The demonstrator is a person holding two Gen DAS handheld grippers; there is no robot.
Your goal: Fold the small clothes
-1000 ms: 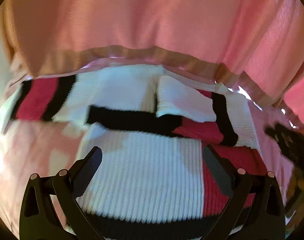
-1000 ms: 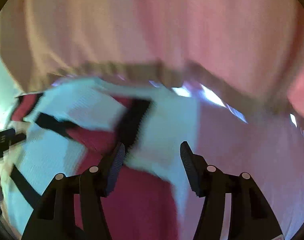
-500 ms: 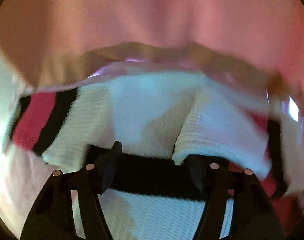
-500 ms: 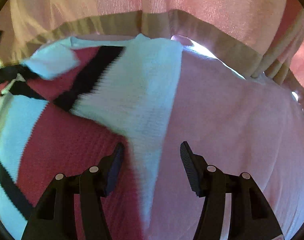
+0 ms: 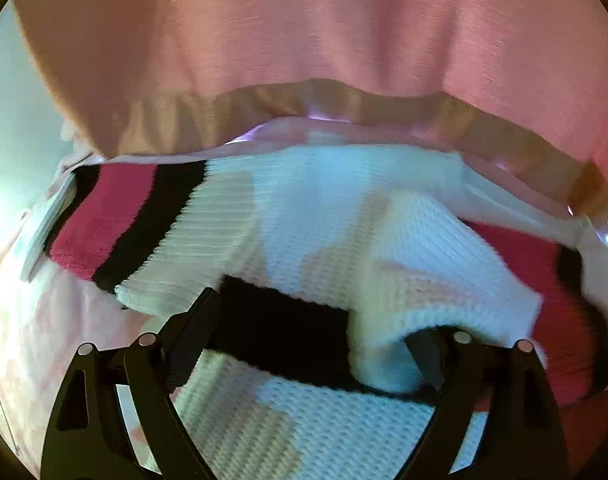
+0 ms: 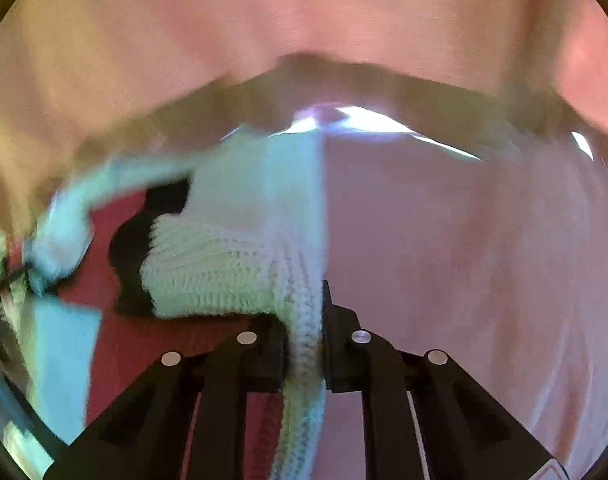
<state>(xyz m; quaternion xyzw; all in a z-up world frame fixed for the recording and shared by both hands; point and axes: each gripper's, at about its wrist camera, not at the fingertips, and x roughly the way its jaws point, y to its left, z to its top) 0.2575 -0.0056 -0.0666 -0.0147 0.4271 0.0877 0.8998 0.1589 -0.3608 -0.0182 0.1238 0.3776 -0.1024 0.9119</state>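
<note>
A small knit sweater point(image 5: 304, 216) in white, red and black blocks lies on a pale pink cloth surface point(image 5: 43, 320). My left gripper point(image 5: 316, 340) is open and low over it, its fingers astride a black band point(image 5: 279, 332); a raised white fold point(image 5: 444, 280) drapes over the right finger. In the right wrist view my right gripper point(image 6: 304, 332) is shut on the sweater's white ribbed edge point(image 6: 304, 280), and the knit point(image 6: 207, 268) bunches up to its left.
The person's pink top with a tan hem point(image 5: 304, 40) fills the upper half of both views, close behind the sweater. Bare pink cloth point(image 6: 464, 260) stretches to the right of the right gripper.
My right gripper has shut on the white sweater edge; it was open before. My left gripper has moved forward and down to the black band and narrowed a little.
</note>
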